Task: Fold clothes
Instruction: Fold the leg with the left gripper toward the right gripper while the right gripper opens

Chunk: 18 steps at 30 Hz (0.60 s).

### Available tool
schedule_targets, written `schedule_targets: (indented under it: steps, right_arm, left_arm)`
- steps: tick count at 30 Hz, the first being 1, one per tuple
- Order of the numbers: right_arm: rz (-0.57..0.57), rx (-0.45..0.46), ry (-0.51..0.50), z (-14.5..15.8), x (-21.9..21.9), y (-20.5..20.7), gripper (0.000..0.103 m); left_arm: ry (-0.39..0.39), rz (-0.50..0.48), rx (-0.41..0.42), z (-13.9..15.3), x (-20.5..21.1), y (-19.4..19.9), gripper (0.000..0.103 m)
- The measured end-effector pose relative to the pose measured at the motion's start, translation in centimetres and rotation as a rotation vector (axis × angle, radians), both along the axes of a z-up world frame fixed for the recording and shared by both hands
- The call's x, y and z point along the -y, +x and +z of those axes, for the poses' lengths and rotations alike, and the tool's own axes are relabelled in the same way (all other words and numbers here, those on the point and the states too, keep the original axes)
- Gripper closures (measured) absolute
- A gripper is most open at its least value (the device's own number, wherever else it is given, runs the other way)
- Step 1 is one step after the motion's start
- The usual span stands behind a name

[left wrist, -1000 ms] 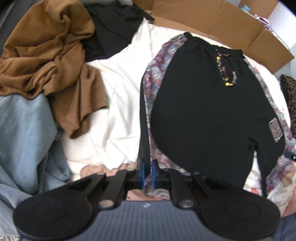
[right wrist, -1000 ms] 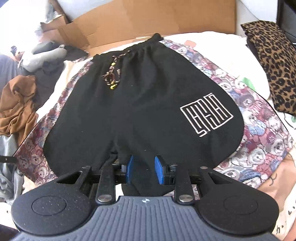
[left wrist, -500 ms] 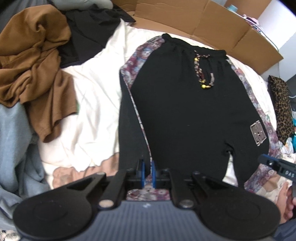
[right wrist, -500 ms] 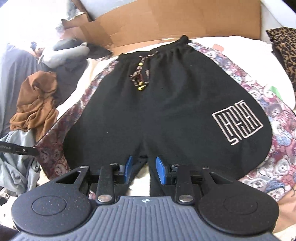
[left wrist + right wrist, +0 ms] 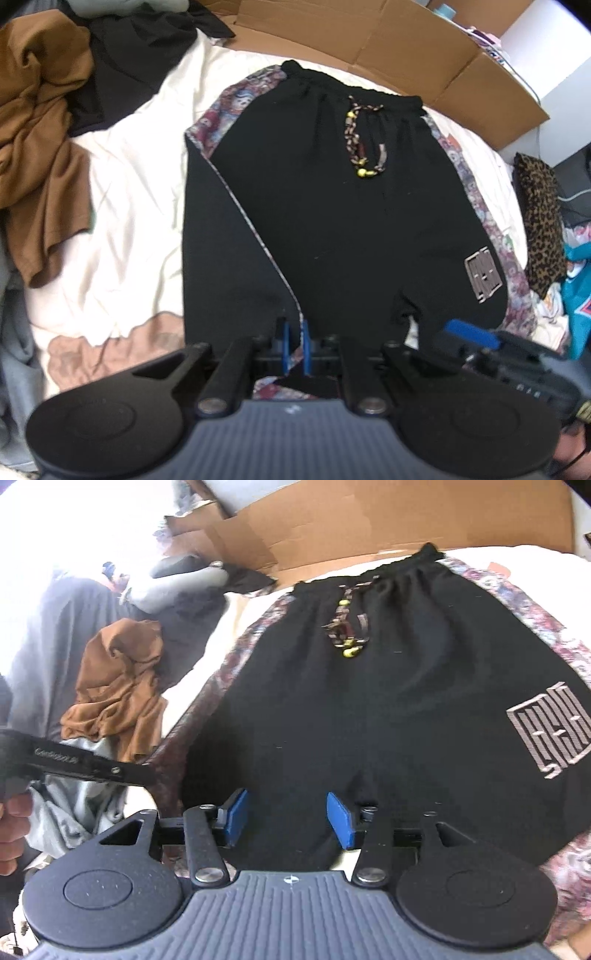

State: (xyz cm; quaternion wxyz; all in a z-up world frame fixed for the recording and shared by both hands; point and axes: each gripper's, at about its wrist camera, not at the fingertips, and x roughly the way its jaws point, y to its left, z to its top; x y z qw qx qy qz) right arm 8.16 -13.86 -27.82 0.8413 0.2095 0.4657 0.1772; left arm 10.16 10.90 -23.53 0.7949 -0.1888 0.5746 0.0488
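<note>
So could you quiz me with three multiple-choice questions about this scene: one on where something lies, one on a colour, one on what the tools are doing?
1. Where is the brown garment relative to the shorts?
A on top of them
B off to their left
C inside the cardboard

2. What colour are the drawstring beads?
A yellow
B white
C green

3. Which tool grips cloth?
A both
B right tool
C left tool

Answers: B, it lies heaped left of them; A, yellow beads at the cord's end; C, its pads pinch the hem while the right tool's are spread apart.
</note>
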Motion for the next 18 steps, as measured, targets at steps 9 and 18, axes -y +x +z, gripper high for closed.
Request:
schedule_targets:
  steps: [9, 18]
  right_arm:
    - [0.078, 0.029, 0.098, 0.2, -3.2, 0.6, 0.037]
    - [0.124, 0.069, 0.113, 0.6, -4.4, 0.9, 0.046]
  left_arm:
    - [-0.084, 0.019, 0.025, 0.7, 1.2, 1.4, 0.095]
    - [-0.129, -0.022, 0.024, 0.6, 3.4, 2.4, 0.095]
